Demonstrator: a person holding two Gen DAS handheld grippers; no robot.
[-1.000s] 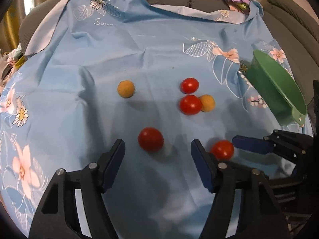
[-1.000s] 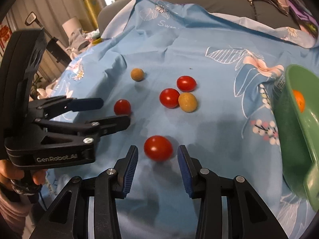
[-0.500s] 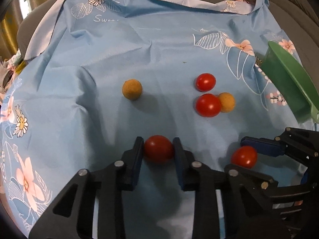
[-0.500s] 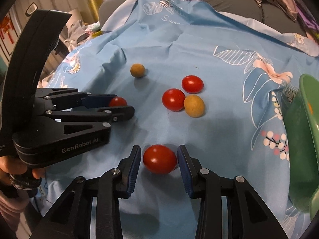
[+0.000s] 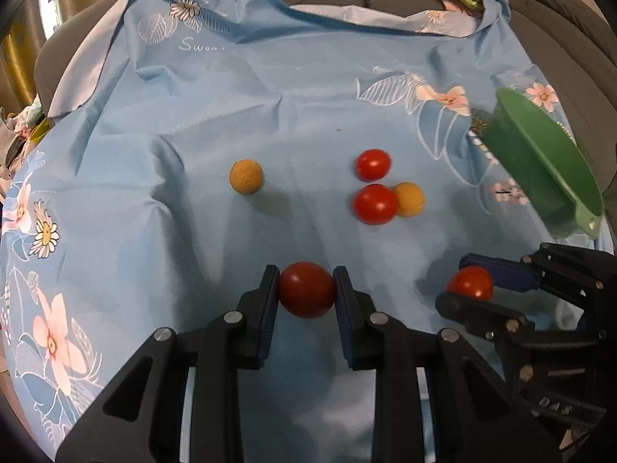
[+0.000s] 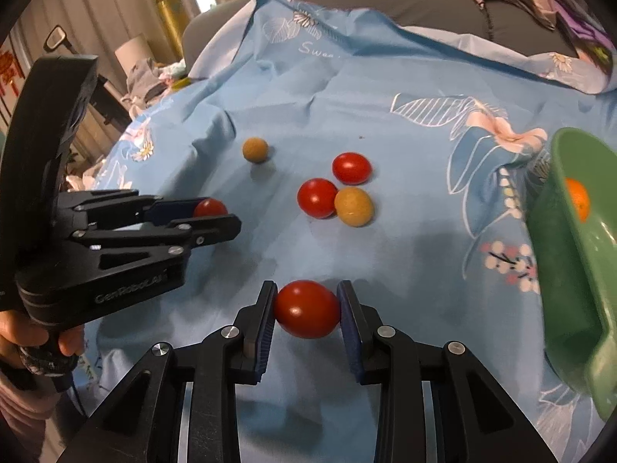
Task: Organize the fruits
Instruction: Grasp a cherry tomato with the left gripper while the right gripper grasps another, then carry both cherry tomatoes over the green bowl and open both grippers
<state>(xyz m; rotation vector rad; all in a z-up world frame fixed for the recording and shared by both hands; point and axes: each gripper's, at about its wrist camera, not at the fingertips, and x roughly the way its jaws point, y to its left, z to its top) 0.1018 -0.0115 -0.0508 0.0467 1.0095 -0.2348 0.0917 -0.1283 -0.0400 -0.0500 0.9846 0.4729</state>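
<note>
**Both claws on a tomato, bowl waiting at the right**

The left gripper [image 5: 306, 289] has its pads pressed to either side of a red tomato [image 5: 306, 289] low on the blue cloth [image 5: 270, 96]. The right gripper [image 6: 307, 308] is closed the same way on a second tomato [image 6: 307, 308], nearer the green bowl [image 6: 570, 270]. Each fruit sits level between the pads at its widest part, which looks like a sensible hold for something round and slick. Whether either is already off the cloth is hard to tell.

Loose fruit lies beyond: a yellow ball [image 5: 246, 176] alone at the left, and a cluster of two tomatoes [image 5: 373, 164] [image 5: 375, 204] with a second yellow fruit [image 5: 408, 198] touching the nearer one. The bowl stands at the cloth's right edge, well apart from the cluster, so it is probably the target for sorting.

The left view catches the bowl only from outside, tilted, with its inside hidden. The right view looks into it and shows an orange fruit [image 6: 578, 198] already there. The right view also shows the left claw from the side, with the person's hand [image 6: 42, 341] on its handle; the left view shows the right claw side-on, its tomato [image 5: 470, 283] between the fingers.
</note>
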